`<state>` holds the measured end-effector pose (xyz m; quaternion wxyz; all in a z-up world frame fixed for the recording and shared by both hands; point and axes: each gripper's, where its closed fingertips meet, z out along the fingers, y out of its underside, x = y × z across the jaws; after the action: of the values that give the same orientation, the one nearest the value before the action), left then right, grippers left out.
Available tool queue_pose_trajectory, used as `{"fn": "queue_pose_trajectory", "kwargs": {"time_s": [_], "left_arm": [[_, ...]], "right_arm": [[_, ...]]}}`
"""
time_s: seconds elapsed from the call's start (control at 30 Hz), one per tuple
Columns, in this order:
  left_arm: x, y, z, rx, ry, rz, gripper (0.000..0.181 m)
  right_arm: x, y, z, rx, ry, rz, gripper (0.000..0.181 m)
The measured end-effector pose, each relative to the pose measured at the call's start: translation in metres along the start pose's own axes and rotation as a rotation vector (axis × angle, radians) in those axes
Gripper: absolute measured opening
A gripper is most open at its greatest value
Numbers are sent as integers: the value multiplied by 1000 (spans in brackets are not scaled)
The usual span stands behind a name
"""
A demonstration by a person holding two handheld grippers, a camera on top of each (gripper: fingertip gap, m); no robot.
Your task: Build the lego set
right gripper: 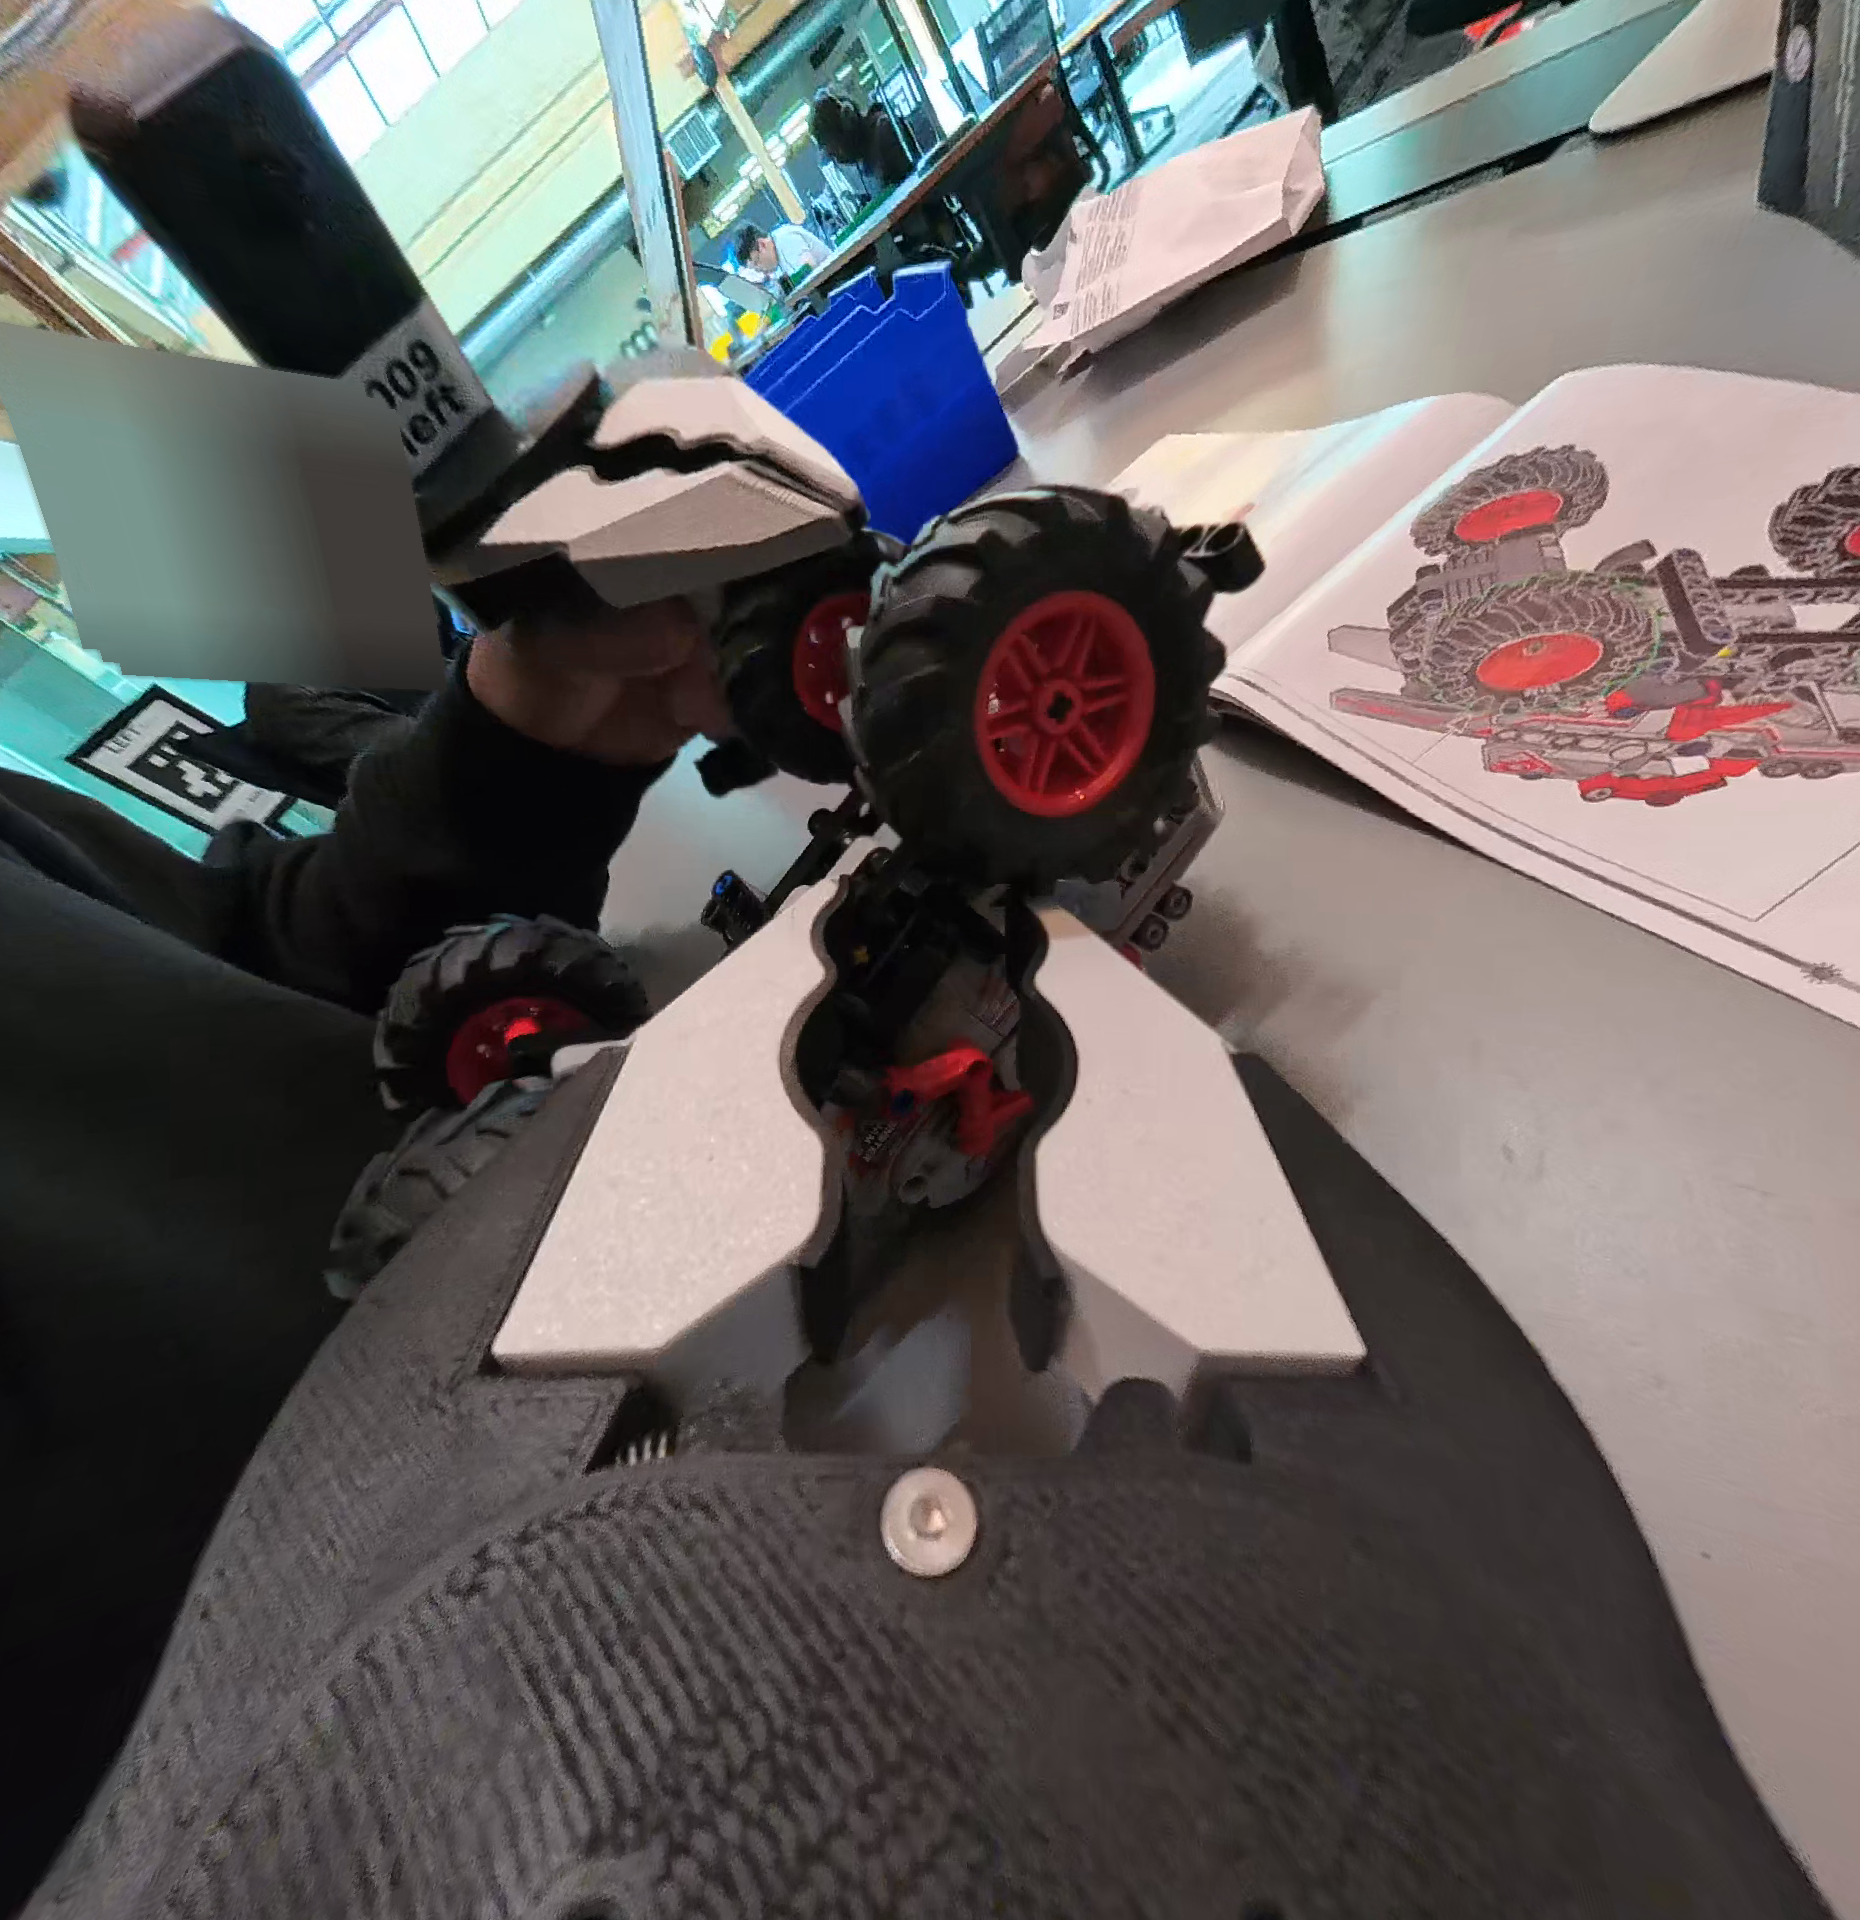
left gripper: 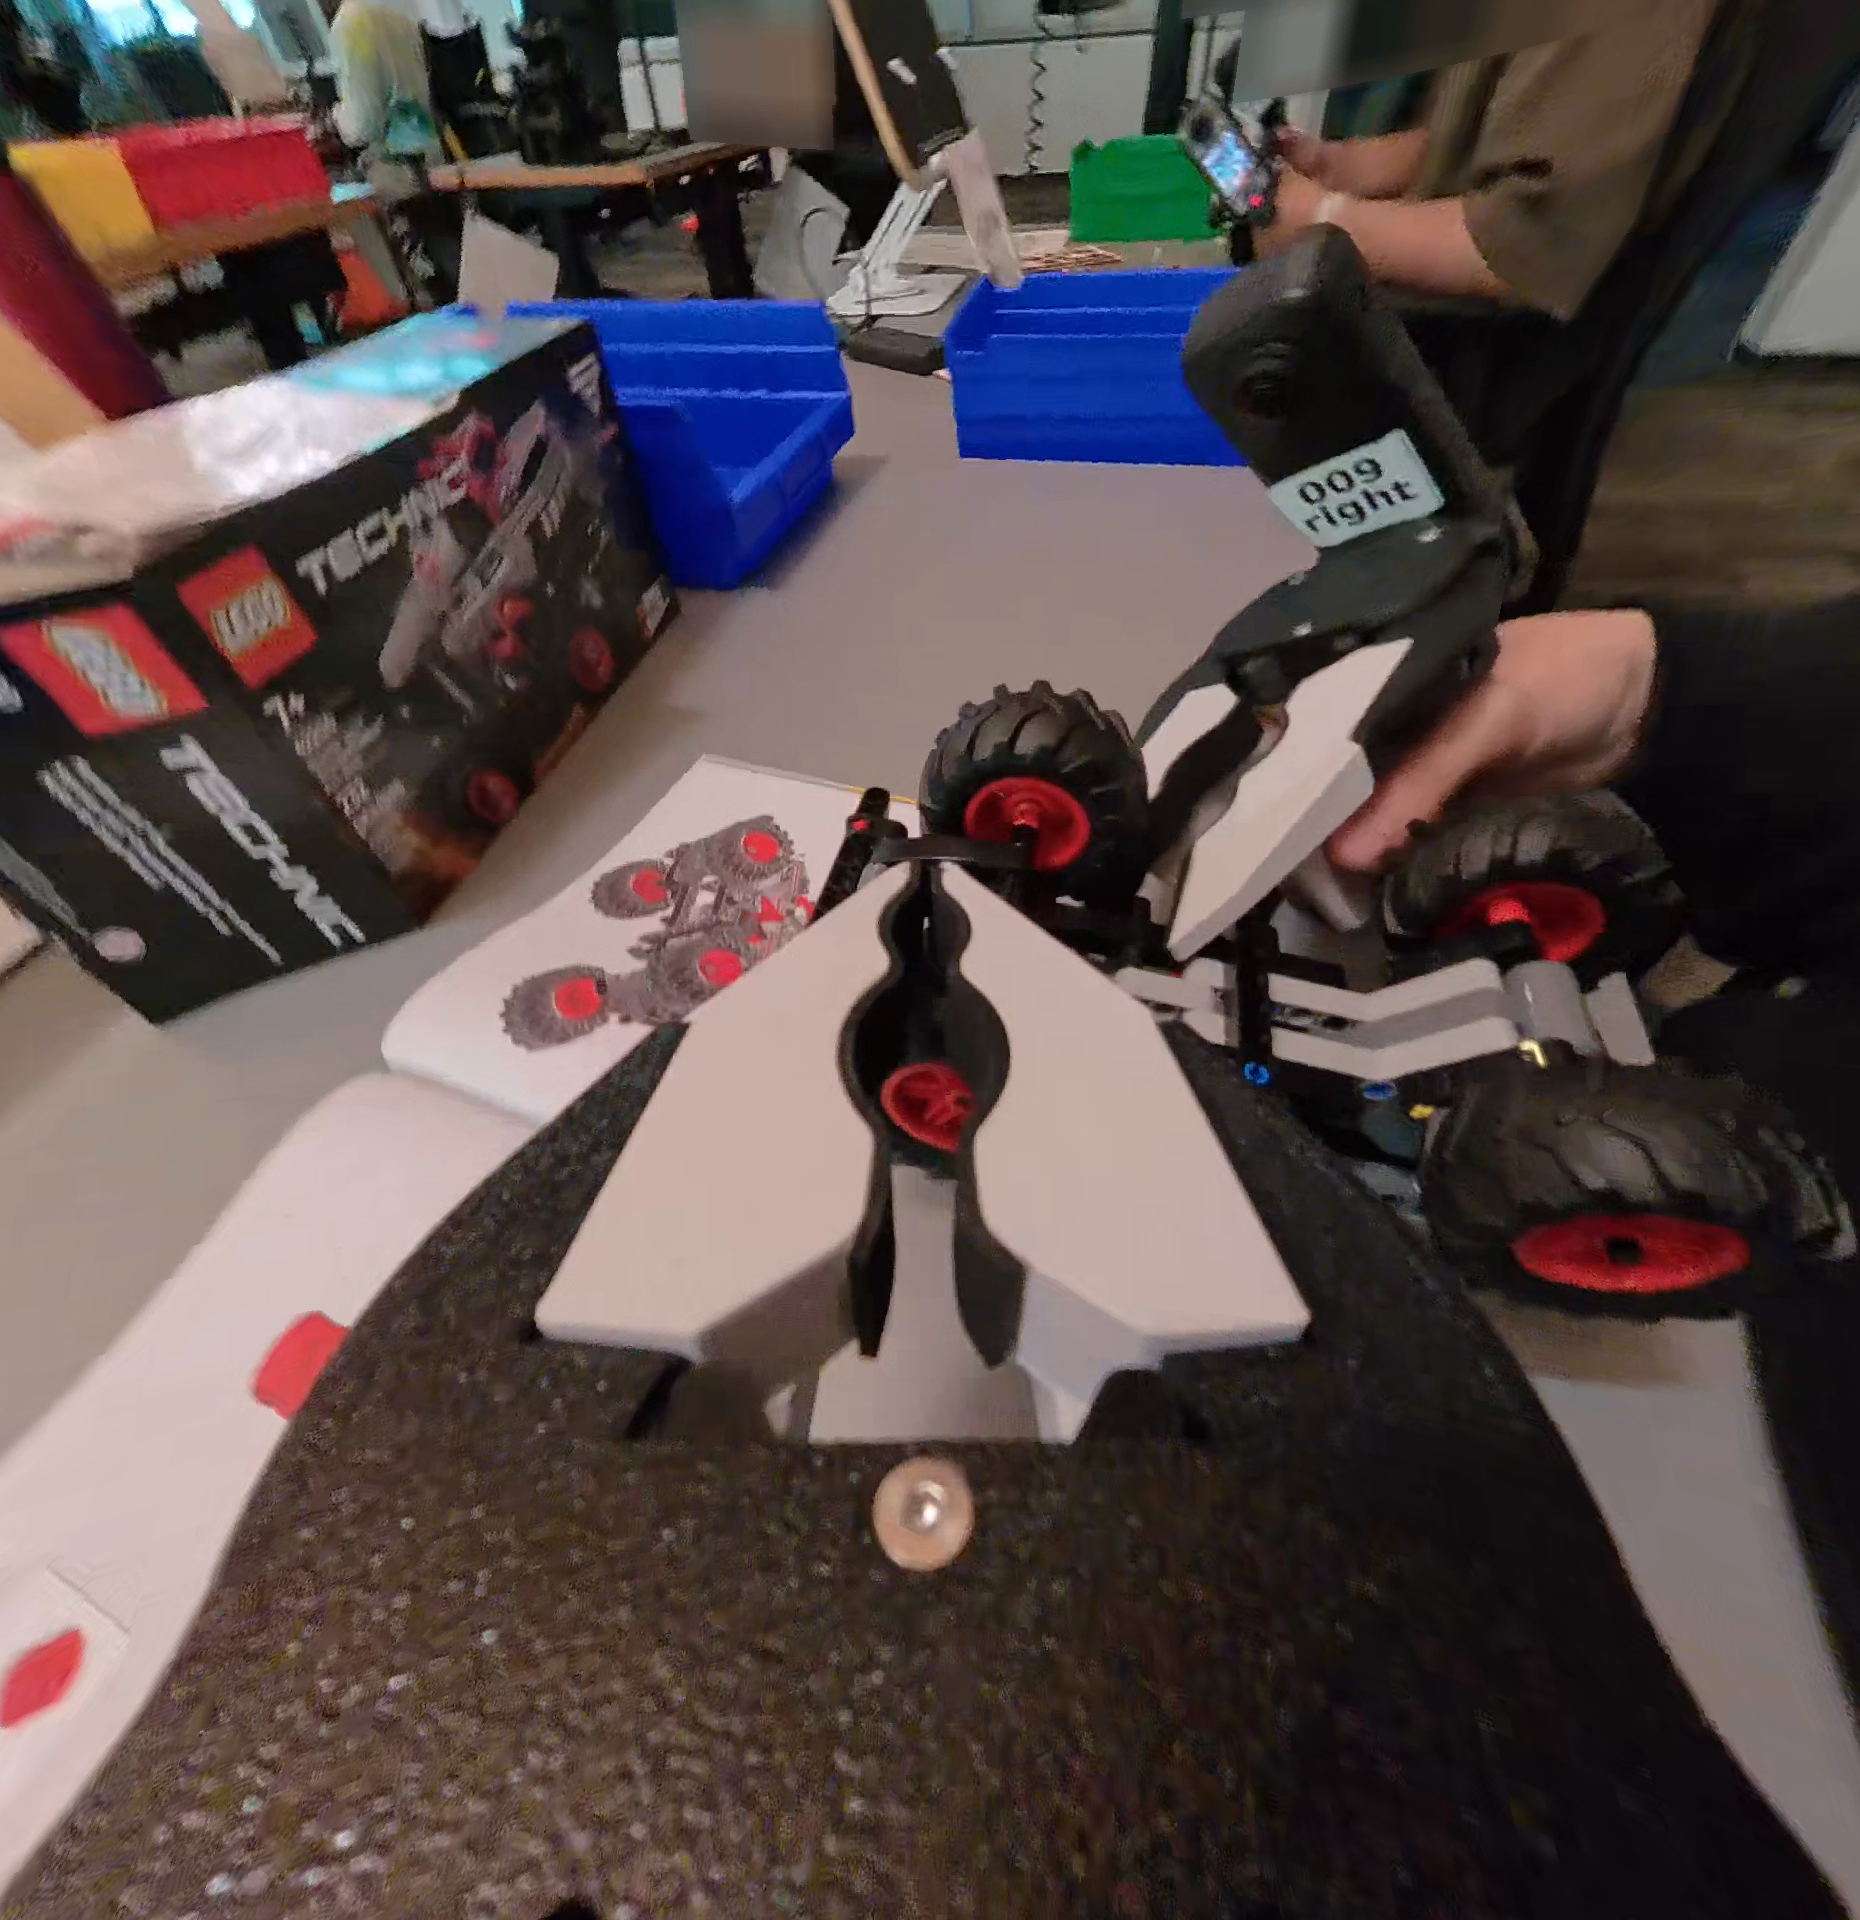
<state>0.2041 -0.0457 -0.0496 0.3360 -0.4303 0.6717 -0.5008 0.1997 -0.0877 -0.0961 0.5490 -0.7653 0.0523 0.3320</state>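
Observation:
A lego monster truck (left gripper: 1352,1013) with black tyres and red hubs is held tilted above the grey table, between both grippers. My left gripper (left gripper: 921,883) is shut on one of its wheels (left gripper: 926,1101), whose red hub shows between the fingers. My right gripper (right gripper: 931,904) is shut on the truck's grey and red chassis (right gripper: 936,1101). A big wheel (right gripper: 1051,696) stands just beyond its fingertips. The right gripper also shows in the left wrist view (left gripper: 1180,894), and the left gripper shows in the right wrist view (right gripper: 853,520) at the truck's far side.
The open instruction booklet (left gripper: 635,935) (right gripper: 1528,644) lies on the table under and beside the truck. The black lego box (left gripper: 282,675) stands to the left. Two blue bins (left gripper: 728,436) (left gripper: 1082,364) sit at the back. A person with a phone (left gripper: 1232,166) stands at the back right. One gripper's finger ends stand about 7 centimeters off the other's.

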Motion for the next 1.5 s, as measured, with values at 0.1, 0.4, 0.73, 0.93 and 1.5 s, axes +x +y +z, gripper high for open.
{"fn": "queue_pose_trajectory", "kwargs": {"time_s": [0.1, 0.4, 0.73, 0.93, 1.5], "left_arm": [[2, 1, -1, 37, 42, -42, 0], [16, 9, -7, 29, 101, 53, 0], [32, 16, -9, 28, 89, 155, 0], [8, 0, -19, 72, -1, 172, 0], [14, 2, -4, -4, -7, 216, 0]], "right_arm": [[1, -1, 2, 10, -19, 38, 27], [0, -4, 9, 8, -16, 53, 22], [1, -6, 8, 7, -15, 42, 18], [9, 1, -13, -79, 12, 61, 41], [-40, 4, -6, -776, 114, -935, 19]]}}
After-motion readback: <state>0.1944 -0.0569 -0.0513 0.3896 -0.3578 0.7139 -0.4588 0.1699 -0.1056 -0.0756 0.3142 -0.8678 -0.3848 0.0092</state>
